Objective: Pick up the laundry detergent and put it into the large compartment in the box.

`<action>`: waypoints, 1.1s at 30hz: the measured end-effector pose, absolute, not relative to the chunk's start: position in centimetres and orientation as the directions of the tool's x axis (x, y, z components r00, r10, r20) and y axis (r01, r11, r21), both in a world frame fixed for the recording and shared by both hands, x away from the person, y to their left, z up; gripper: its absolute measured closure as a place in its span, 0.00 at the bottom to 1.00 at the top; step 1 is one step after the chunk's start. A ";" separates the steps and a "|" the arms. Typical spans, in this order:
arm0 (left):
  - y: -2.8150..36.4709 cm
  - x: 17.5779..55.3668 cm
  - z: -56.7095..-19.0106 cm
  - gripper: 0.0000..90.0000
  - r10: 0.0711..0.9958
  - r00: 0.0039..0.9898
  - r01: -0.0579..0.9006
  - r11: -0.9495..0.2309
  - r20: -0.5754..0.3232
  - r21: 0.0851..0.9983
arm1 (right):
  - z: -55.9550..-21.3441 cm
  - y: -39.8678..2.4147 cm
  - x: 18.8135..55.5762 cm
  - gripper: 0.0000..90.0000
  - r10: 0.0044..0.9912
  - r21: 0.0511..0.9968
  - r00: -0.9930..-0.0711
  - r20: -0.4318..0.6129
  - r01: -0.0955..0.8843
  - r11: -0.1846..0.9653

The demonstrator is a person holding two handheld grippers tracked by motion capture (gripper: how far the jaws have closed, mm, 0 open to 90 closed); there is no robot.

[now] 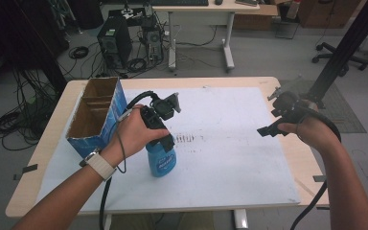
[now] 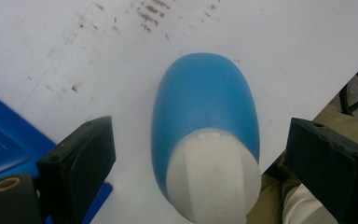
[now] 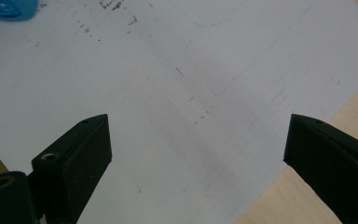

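Two forearms are seen entering from the bottom of the high view, each hand holding a gripper over a white sheet (image 1: 230, 163) that is laid on a wooden table (image 1: 43, 143). A pale watch strap (image 1: 100, 164) is worn on the left wrist.

The left gripper (image 1: 165, 139) is held directly above a blue bottle (image 1: 161, 160), which stands upright on the sheet just right of a blue carton (image 1: 96, 120). In the left gripper view the bottle (image 2: 205, 107) with its white cap (image 2: 213, 175) is seen from above between the two jaws, which are spread wide and are kept apart from it on both sides; a corner of the carton (image 2: 0, 135) is seen at the left edge.

The right gripper (image 1: 273, 128) is held well apart from the bottle, over the right part of the sheet near the table's edge. In the right gripper view its jaws are likewise spread wide with nothing between them, over the sheet (image 3: 177, 93); the bottle's base (image 3: 9, 9) is caught in the upper left corner.

The carton is open at the top, and brown card dividers can be made out inside. Dark specks (image 1: 184, 139) are scattered on the sheet just right of the bottle.
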State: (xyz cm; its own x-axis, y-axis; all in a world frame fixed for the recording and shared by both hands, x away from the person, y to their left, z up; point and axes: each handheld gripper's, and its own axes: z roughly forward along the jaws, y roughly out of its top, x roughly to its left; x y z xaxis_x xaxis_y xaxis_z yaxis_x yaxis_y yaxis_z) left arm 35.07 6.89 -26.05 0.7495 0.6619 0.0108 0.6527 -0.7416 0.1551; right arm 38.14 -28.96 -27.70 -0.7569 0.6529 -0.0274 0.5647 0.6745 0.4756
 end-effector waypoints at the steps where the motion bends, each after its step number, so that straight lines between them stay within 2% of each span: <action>1: 6.9 35.1 -26.1 0.10 0.662 0.749 0.653 -0.741 0.010 0.156 | -27.7 -29.0 38.1 0.08 0.653 0.476 -0.757 -0.027 0.564 0.674; 33: 6.5 35.2 -28.5 0.12 0.668 0.744 0.662 -0.738 -0.001 0.131 | -28.0 -29.0 38.1 0.08 0.654 0.476 -0.756 -0.021 0.568 0.671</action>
State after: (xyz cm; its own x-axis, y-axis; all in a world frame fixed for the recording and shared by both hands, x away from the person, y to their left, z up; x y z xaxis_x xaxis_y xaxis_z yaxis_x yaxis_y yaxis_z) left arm 35.21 6.51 -28.52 0.7442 0.6680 -0.0009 0.6623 -0.7377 0.1309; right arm 38.07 -28.99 -28.05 -0.7559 0.6544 -0.0207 0.5680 0.6712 0.4763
